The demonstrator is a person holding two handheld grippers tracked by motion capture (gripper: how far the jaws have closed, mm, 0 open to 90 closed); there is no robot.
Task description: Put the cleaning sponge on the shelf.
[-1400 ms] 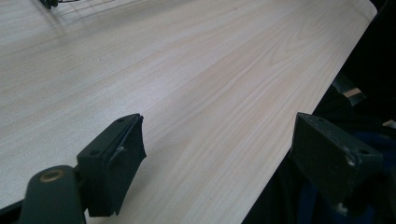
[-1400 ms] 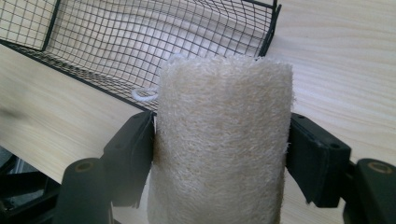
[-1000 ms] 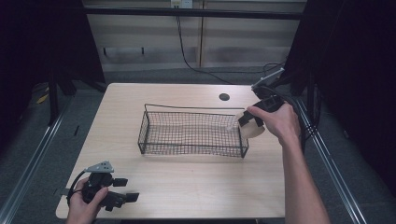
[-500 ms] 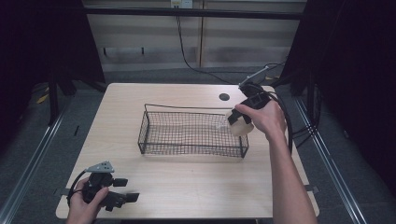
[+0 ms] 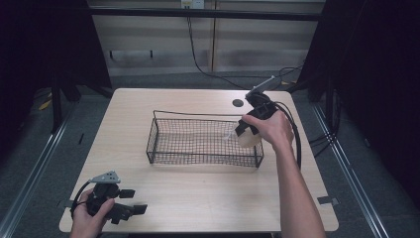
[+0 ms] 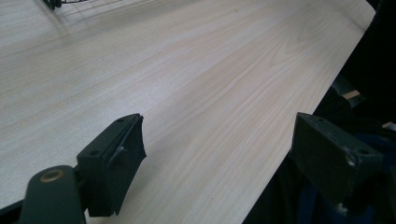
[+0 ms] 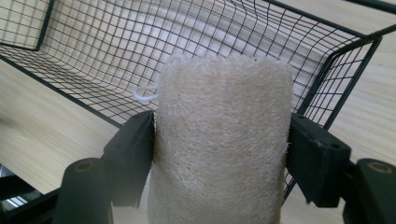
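Note:
A cream loofah sponge (image 7: 222,140) with a white string loop sits clamped between the jaws of my right gripper (image 7: 219,156). In the high view my right gripper (image 5: 243,133) holds the loofah sponge (image 5: 246,138) above the right end of a black wire basket (image 5: 163,156). The wire basket (image 7: 93,60) looks empty inside. My left gripper (image 5: 130,202) rests at the table's front left corner, held by a hand. Its jaws stand wide apart over bare wood in the left gripper view, where the left gripper (image 6: 229,154) holds nothing.
The light wooden table (image 5: 198,193) has a dark round hole (image 5: 237,103) near its back right. A black cable (image 5: 292,134) trails from my right gripper. The table's front edge (image 6: 299,135) runs close beside my left gripper.
My right gripper has carried the loofah sponge leftward from beside the basket's right end to above its right rim. The left gripper has stayed still.

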